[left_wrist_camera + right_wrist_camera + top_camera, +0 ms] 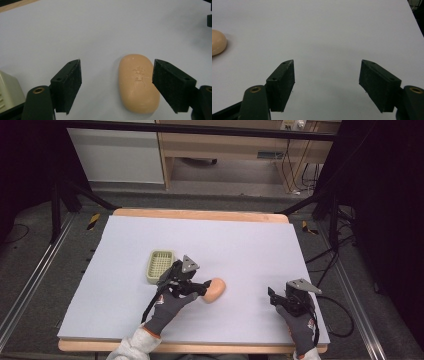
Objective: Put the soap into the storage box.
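A peach-coloured oval bar of soap (214,290) lies on the white table sheet (240,245) near the middle front. My left gripper (202,288) is open right at it; in the left gripper view the soap (138,83) lies between the jaws, close against the right-hand pad (172,85) and well apart from the left-hand one. A pale green soap dish (160,266) stands just left of that gripper, and its corner (8,91) shows beside the left jaw. My right gripper (275,299) rests open over bare sheet at the front right, with the soap (217,45) far off to its left.
The wooden table edge (200,214) runs beyond the sheet at the back. Black frame legs and cables (330,260) stand on the floor to the right of the table.
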A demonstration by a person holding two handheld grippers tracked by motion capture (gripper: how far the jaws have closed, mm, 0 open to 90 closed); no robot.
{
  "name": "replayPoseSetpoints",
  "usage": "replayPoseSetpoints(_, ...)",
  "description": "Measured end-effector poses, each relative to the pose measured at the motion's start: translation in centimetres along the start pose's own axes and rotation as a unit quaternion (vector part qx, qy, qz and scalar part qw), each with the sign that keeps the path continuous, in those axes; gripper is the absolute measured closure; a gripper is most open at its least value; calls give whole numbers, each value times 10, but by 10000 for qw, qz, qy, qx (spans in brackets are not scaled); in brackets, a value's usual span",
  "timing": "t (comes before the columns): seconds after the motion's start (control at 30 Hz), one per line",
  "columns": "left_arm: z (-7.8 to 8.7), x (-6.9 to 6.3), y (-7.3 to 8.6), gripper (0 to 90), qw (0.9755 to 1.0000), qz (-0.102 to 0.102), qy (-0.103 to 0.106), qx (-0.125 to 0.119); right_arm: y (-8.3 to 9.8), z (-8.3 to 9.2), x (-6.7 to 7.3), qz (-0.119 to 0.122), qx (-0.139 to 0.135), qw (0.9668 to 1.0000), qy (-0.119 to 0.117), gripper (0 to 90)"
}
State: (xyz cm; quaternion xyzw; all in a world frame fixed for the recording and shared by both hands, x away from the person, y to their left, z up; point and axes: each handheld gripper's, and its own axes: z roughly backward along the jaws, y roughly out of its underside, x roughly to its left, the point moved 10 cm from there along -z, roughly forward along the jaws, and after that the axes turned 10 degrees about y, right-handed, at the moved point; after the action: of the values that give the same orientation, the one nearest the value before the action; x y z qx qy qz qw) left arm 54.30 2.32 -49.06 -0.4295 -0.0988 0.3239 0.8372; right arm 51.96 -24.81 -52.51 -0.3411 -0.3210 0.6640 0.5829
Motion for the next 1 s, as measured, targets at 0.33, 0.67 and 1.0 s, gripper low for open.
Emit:
replayPoseSetpoints(0.33,-17,-9,3,221,9998,-59,86,178,-1,0,0,10,-2,10000,0,289)
replayPoseSetpoints(0.67,-36,-16,9,213,9987,-142,115,483,-1,0,0,-20,-4,10000,-11,299)
replayPoseSetpoints(1.0,-54,-19,18,201,9967,-163,149,786,-1,0,0,-29,6,10000,-29,304)
